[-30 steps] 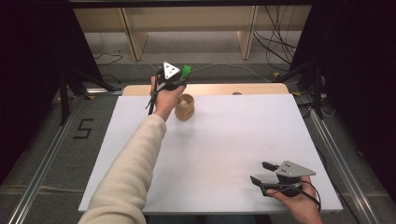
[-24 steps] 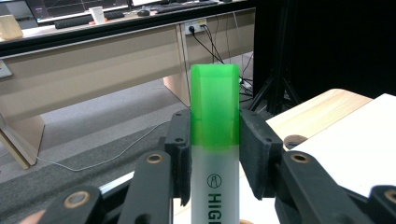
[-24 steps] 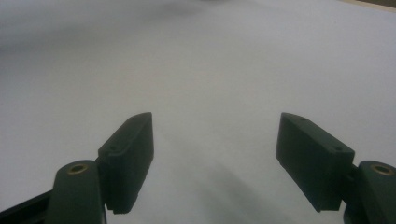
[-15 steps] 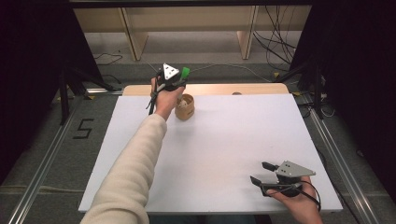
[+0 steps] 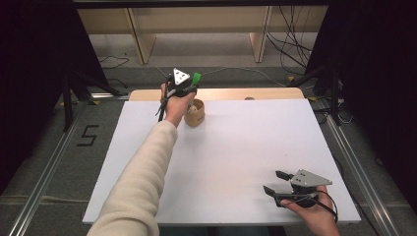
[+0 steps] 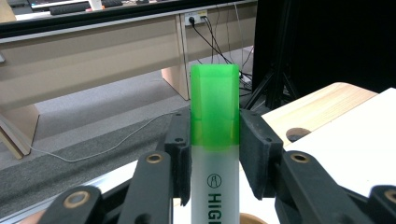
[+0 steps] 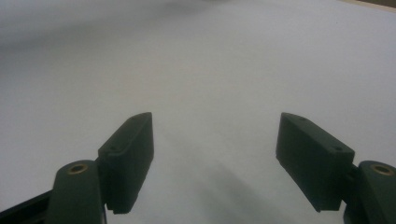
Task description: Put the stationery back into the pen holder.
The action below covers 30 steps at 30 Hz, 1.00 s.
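Highlighter, green-capped with a white barrel, stands upright at frame centre in the left gripper view, clamped on both sides by the 2 jaws of the left gripper. In the high view the left gripper is raised at upper centre-left, above the far edge of the white board, with a small wooden cup just beside the hand. Bare board spreads from there toward lower right, where the right gripper rests near the near edge, jaws wide apart and holding nothing. Beyond the board's far edge a strip of wooden table shows.
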Each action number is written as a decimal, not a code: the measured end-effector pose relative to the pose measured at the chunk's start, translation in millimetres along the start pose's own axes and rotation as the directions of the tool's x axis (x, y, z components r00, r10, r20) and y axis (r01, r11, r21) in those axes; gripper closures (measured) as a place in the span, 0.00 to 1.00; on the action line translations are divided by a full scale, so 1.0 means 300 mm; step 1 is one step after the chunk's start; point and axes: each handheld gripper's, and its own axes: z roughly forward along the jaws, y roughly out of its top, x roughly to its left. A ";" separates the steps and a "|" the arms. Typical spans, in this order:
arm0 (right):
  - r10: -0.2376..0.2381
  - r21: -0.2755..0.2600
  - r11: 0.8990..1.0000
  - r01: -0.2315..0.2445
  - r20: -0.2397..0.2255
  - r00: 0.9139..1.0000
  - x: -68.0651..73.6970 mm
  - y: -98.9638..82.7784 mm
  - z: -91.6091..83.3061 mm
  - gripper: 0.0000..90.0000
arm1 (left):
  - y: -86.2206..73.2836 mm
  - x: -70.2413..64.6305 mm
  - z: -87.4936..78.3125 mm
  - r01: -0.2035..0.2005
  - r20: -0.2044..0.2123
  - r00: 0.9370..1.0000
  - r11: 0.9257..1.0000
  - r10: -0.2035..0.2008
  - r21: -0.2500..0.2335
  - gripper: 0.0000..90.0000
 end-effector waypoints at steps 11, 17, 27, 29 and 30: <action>-0.001 0.001 1.000 0.001 0.000 1.000 0.000 0.000 0.000 0.32 | -0.017 -0.002 0.007 0.002 0.008 1.000 1.000 -0.002 0.021 0.74; 0.000 -0.004 1.000 0.000 -0.001 1.000 0.000 0.000 0.000 0.32 | -0.034 0.000 0.014 0.006 0.012 1.000 0.999 -0.006 0.038 0.74; -0.001 -0.001 1.000 0.001 -0.001 1.000 0.000 0.000 0.000 0.32 | -0.055 0.006 0.011 0.020 0.017 1.000 0.997 -0.021 0.076 0.66; -0.002 0.001 1.000 0.002 -0.001 1.000 0.000 0.001 0.000 0.32 | -0.052 0.009 0.003 0.017 0.015 1.000 0.996 -0.018 0.083 0.63; 0.000 -0.002 1.000 0.000 -0.003 1.000 0.001 0.001 0.001 0.32 | -0.050 0.009 -0.002 0.017 0.013 1.000 0.996 -0.018 0.089 0.61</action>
